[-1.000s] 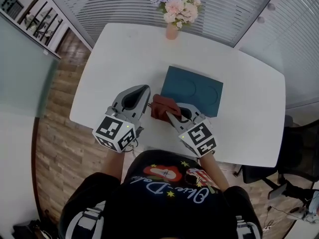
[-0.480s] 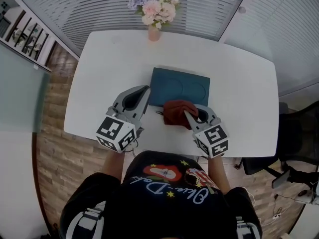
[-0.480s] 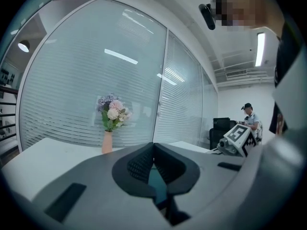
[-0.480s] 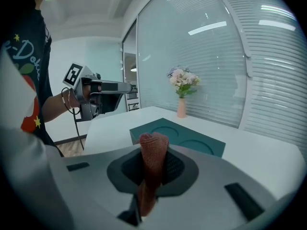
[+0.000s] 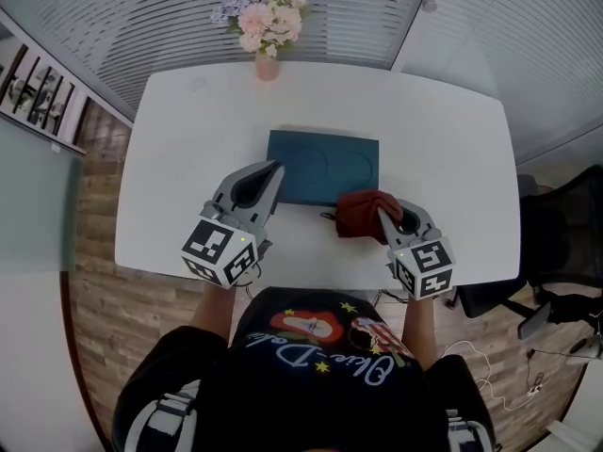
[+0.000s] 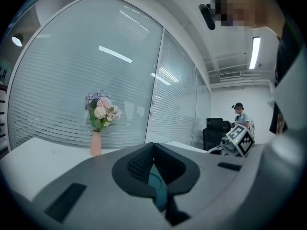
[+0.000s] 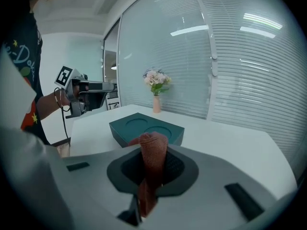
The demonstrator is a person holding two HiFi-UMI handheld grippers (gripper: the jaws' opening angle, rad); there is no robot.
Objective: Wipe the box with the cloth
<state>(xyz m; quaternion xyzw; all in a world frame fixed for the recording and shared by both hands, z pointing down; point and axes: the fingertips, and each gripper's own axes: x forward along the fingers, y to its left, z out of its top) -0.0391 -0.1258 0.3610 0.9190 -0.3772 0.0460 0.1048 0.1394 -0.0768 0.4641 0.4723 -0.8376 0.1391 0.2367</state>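
A flat teal box (image 5: 322,166) with two round recesses lies mid-table, also visible in the right gripper view (image 7: 144,128). My right gripper (image 5: 382,217) is shut on a bunched red cloth (image 5: 363,213), which hangs at the box's near right corner. In the right gripper view the cloth (image 7: 153,159) stands up between the jaws of the right gripper (image 7: 153,145). My left gripper (image 5: 273,169) hovers at the box's near left edge, with its jaws together and nothing held. Only a teal sliver of the box (image 6: 159,188) shows below the tips of the left gripper (image 6: 153,147).
A pink vase of flowers (image 5: 259,22) stands at the far edge of the white table (image 5: 443,158). A black office chair (image 5: 565,243) sits off the table's right side. Wooden floor lies to the left. Another person (image 6: 238,114) is in the far background.
My right gripper has carried the cloth to the right along the box's near edge, from the near left corner to the near right corner. The left gripper has held its place.
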